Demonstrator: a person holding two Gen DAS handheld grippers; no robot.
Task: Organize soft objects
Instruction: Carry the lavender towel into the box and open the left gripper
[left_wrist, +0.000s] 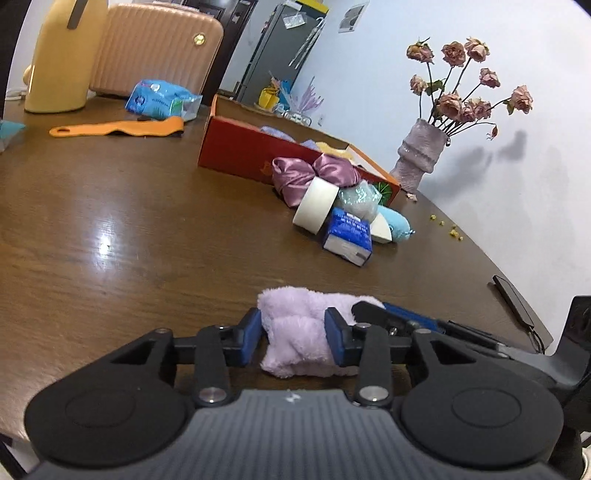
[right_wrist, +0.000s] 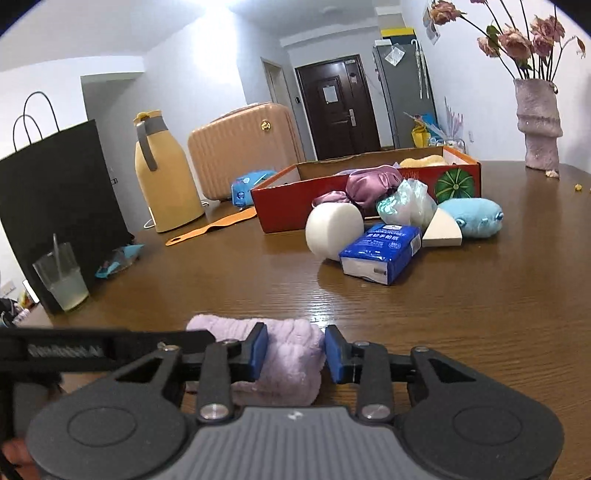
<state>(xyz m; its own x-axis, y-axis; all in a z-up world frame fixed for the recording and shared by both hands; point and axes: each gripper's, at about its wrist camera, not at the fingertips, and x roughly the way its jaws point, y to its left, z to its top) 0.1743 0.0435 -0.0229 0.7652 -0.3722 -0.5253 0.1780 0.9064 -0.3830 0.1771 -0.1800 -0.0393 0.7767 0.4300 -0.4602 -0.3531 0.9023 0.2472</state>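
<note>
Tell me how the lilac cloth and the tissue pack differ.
The lilac cloth is fluffy and bare; the tissue pack is smooth, in printed blue wrapping. The cloth lies alone near the table's edge between both grippers' fingers; the pack sits farther off in the pile by the red box. The cloth is rumpled; the pack is a neat block. Both rest on the table.

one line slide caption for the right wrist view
Right gripper straddles a lilac fluffy cloth on the wooden table.
</note>
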